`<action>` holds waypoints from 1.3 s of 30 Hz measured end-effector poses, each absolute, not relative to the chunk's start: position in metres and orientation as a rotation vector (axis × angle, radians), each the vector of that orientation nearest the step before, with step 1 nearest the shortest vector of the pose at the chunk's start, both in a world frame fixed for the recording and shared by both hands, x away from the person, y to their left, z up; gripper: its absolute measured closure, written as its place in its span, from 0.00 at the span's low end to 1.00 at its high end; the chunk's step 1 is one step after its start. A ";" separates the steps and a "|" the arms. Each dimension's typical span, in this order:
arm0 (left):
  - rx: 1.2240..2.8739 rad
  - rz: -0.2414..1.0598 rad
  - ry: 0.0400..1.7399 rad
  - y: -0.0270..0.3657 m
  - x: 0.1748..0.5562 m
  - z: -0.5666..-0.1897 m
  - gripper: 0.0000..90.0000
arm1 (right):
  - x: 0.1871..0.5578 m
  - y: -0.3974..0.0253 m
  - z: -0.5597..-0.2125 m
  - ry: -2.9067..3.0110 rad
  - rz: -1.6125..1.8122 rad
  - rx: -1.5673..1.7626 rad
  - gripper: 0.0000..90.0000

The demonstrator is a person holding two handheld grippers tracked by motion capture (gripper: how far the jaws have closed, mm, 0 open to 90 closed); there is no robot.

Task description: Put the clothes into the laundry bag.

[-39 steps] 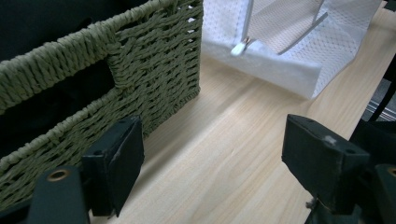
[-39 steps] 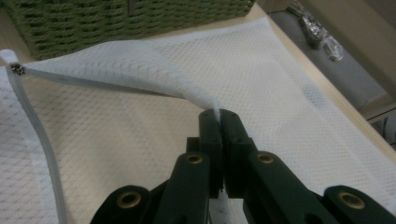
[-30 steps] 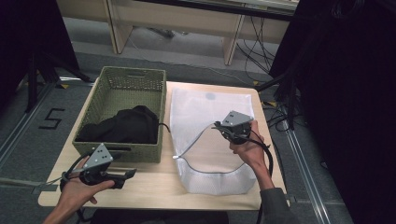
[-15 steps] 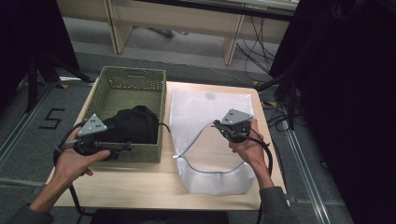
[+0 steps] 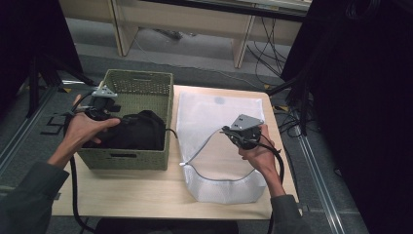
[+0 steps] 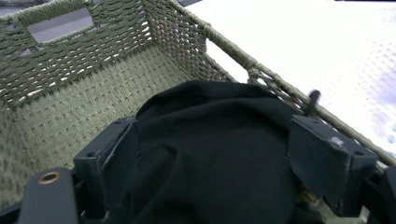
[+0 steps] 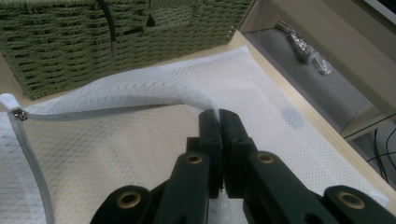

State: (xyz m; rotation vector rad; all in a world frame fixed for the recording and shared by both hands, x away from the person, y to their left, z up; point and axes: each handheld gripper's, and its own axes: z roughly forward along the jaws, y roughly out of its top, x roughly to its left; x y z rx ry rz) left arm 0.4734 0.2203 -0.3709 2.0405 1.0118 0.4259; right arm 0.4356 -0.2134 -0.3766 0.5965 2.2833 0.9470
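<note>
- Whereas a second ago the left tongs [image 5: 100,105] hovered near the surface's front edge, they now straddle the black garment [image 6: 210,154] inside the green basket [image 5: 146,80], jaws apart, ready to grab.
- Right tongs [image 7: 219,122] stay clamped on the mesh bag's [image 5: 214,117] opening edge.

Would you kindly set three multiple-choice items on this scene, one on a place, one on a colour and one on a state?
1. Where is the black garment?
A. in the basket
B. on the mesh bag
C. on the floor

2. What colour is the basket?
A. red
B. green
C. blue

3. How is the right gripper?
A. wide open above the basket
B. lying on the floor
C. shut on the bag's opened edge

Answers:
1 A: the high view shows the garment inside the basket's walls, and the left gripper stands open around it.
2 B: its weave is green in every view.
3 C: the right gripper view shows the jaws together, pinching the lifted white edge.
</note>
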 end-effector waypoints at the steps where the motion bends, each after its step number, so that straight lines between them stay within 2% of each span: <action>1: 2.041 0.426 1.012 0.220 0.473 -0.371 0.19 | 0.436 -0.213 -0.377 2.283 0.947 0.597 0.99; 9: 2.121 0.322 0.973 0.196 0.486 -0.389 0.19 | 0.436 -0.214 -0.378 2.289 0.949 0.604 0.99; 17: 2.271 0.313 0.868 0.177 0.493 -0.406 0.18 | 0.438 -0.215 -0.379 2.294 0.943 0.580 0.99; 34: 2.306 0.251 1.051 0.185 0.525 -0.453 0.15 | 0.438 -0.217 -0.382 2.310 0.946 0.611 0.99; 37: 2.307 0.264 1.071 0.184 0.529 -0.458 0.11 | 0.439 -0.217 -0.383 2.308 0.944 0.613 0.99; 39: 2.293 0.271 1.111 0.182 0.531 -0.461 0.03 | 0.440 -0.217 -0.383 2.312 0.938 0.593 0.99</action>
